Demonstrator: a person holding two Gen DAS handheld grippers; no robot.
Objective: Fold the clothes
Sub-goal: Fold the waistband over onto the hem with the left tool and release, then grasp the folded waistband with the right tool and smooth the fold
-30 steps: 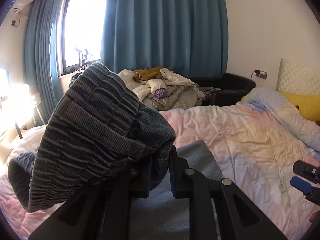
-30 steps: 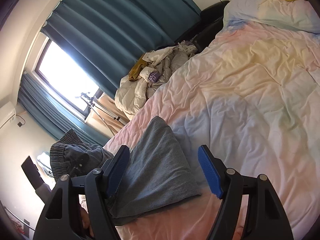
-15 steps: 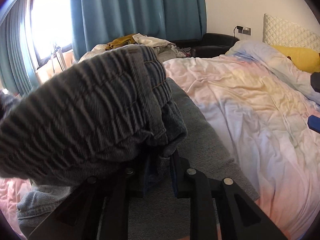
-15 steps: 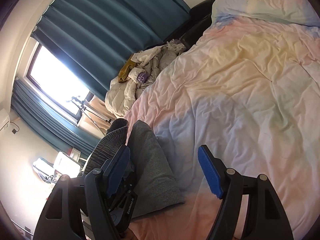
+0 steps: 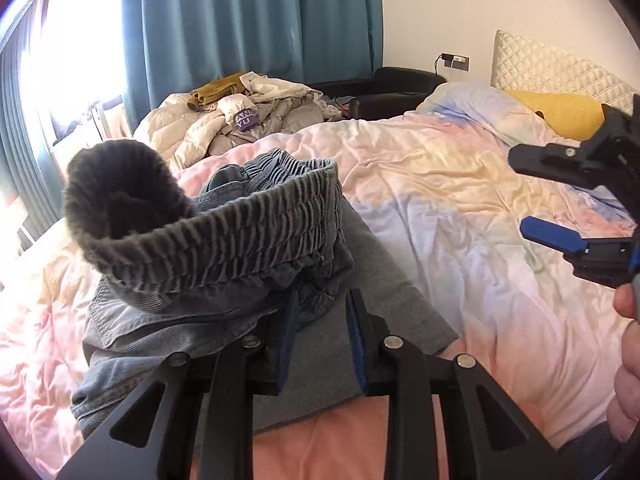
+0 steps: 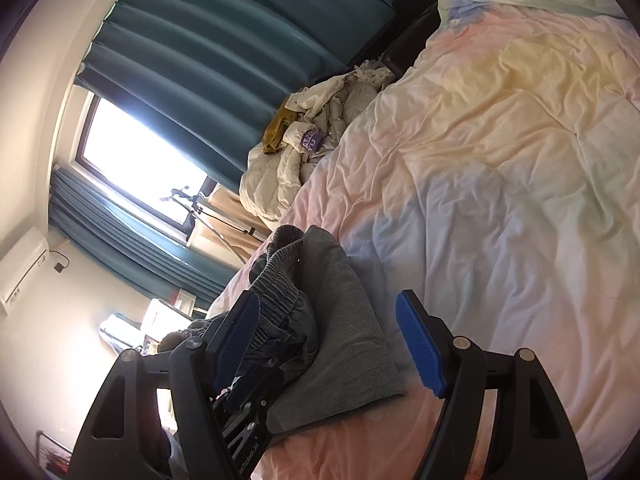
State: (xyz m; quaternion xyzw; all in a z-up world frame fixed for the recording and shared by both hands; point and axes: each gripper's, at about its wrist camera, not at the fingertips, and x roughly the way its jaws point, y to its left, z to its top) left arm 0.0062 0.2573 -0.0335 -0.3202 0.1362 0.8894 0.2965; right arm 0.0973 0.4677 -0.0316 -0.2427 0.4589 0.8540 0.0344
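Denim jeans [image 5: 224,240] (bunched) against opening left gripper [image 5: 320,344]

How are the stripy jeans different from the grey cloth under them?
The jeans are bunched up, with a ribbed stretchy waistband; the grey cloth lies flat and smooth. The jeans are blue-grey denim with seams; the grey cloth is plain. The jeans sit on top, the cloth underneath. Both rest on the bed.

The left tongs [image 5: 320,336] point down and forward, their jaws opening with a small gap between the blue pads. The right tongs [image 6: 332,344] stand wide apart with nothing pressed between the pads. A hand [image 5: 626,364] shows at the right edge behind them.
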